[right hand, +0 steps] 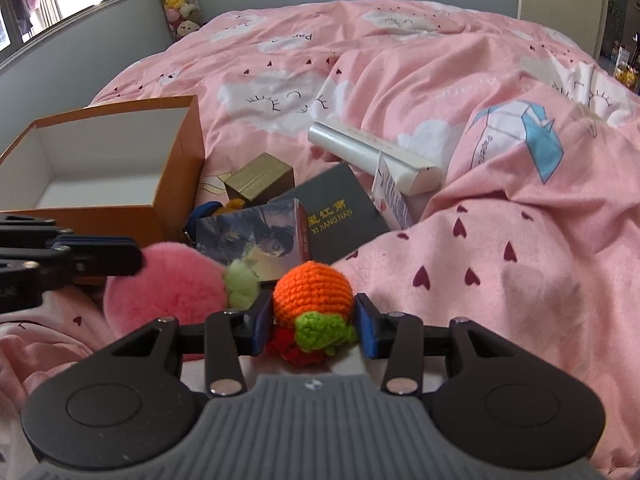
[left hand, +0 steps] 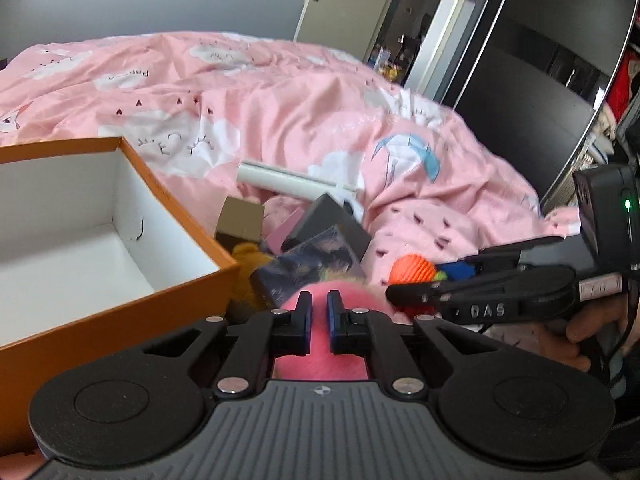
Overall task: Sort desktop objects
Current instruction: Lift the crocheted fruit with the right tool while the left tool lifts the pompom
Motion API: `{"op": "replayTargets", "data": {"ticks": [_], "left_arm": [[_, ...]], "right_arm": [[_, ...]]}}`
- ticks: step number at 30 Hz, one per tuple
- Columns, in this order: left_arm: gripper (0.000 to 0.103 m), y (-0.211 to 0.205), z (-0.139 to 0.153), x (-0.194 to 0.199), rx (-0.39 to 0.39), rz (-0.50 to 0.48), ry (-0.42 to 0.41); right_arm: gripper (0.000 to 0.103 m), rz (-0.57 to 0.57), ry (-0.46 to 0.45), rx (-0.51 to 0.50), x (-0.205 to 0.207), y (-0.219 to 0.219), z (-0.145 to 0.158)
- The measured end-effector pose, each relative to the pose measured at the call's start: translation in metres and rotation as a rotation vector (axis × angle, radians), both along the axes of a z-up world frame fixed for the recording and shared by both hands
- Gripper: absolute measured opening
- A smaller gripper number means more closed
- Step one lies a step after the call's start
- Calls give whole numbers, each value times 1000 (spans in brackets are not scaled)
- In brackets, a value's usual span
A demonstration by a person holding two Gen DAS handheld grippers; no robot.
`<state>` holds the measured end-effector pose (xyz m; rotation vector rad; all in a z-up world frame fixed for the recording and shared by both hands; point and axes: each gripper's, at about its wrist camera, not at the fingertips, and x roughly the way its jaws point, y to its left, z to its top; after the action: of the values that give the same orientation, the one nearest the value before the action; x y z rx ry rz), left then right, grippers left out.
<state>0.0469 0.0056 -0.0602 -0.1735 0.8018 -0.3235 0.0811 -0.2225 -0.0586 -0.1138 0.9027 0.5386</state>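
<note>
My left gripper is shut, its blue pads pinching the fur of a pink fluffy plush ball. In the right wrist view its fingers reach in from the left onto the same pink plush, which has a green tuft. My right gripper is shut on an orange crocheted fruit with green leaves and a red part below. The left wrist view shows that gripper at the right, with the orange fruit in its fingers. An orange box, white inside, stands open on the left.
Everything lies on a rumpled pink duvet. Behind the toys are a picture-printed box, a dark box with gold lettering, a small brown carton, a white roll and a yellow plush. Dark furniture stands right.
</note>
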Motion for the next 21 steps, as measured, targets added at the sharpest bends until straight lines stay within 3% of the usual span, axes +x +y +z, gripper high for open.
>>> {"op": "replayTargets", "data": {"ticks": [2, 3, 5, 6, 7, 21], "left_arm": [[9, -1, -4, 1, -4, -11, 17], [16, -3, -6, 1, -3, -22, 20], [41, -8, -9, 0, 11, -44, 17], [61, -12, -10, 0, 25, -53, 15], [64, -15, -12, 0, 37, -60, 16], [61, -54, -53, 28, 150, -174, 154]], "right_arm": [[47, -1, 7, 2, 1, 0, -2], [47, 0, 8, 0, 1, 0, -3], [46, 9, -1, -10, -1, 2, -3], [45, 14, -7, -16, -2, 3, -2], [45, 17, -12, -18, -3, 3, -1], [45, -5, -37, 9, -2, -9, 11]]}}
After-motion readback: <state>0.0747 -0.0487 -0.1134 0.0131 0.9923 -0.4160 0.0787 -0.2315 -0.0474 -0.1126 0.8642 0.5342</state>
